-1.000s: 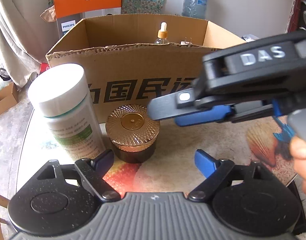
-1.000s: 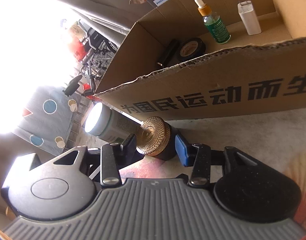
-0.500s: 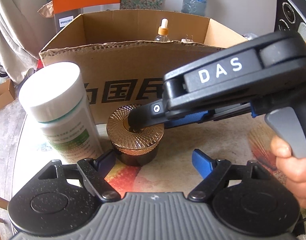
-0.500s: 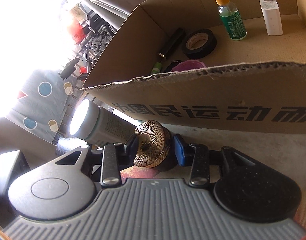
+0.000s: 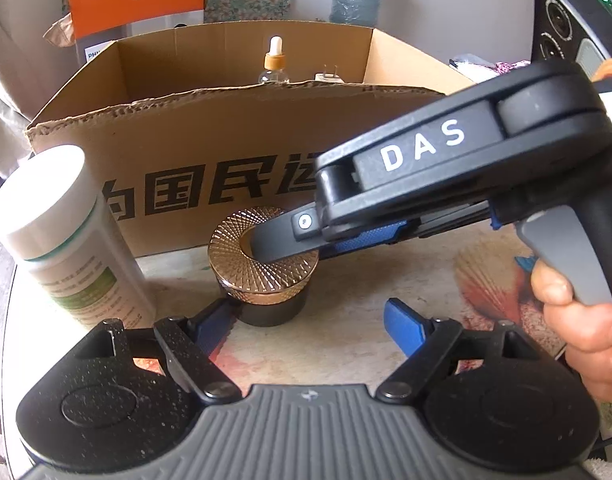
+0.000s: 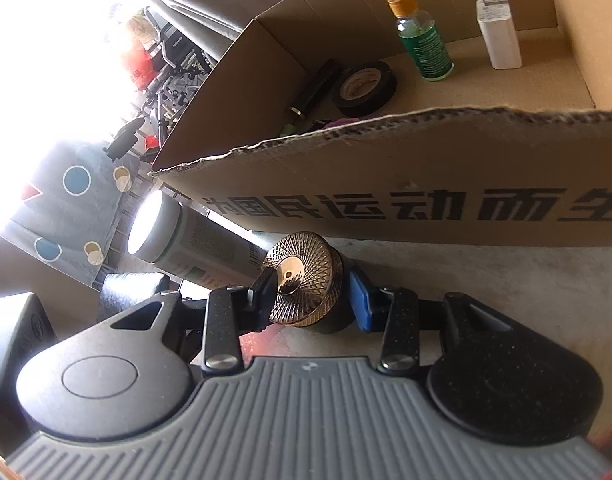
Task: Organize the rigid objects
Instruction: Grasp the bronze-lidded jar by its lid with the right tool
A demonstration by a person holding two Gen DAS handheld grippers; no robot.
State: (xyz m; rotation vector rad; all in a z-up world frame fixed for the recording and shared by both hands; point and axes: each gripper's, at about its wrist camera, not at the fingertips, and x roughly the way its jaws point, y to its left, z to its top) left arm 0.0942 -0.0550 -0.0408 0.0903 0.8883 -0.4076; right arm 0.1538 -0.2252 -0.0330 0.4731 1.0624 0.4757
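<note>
A dark jar with a ribbed gold lid (image 5: 262,276) stands on the table in front of a cardboard box (image 5: 210,148). My right gripper (image 6: 308,292) reaches it from the right, with the jar (image 6: 314,276) between its fingers. One black finger crosses the lid and the blue pad (image 6: 360,300) sits close beside the dark body. No squeeze on the jar shows. My left gripper (image 5: 309,320) hangs open just in front of the jar, holding nothing. A tall white bottle with a green label (image 5: 62,240) stands left of the jar.
The box (image 6: 386,168) holds a green dropper bottle (image 6: 422,40), a white charger (image 6: 498,32), a black tape roll (image 6: 364,86) and a dark tube (image 6: 314,88). A hand (image 5: 586,320) grips the right tool's handle. A black speaker (image 5: 566,20) stands at the back right.
The right gripper has come in from the right and slid over the gold-lidded jar, which now sits between its fingers. The jar, the bottle and the left gripper have stayed put.
</note>
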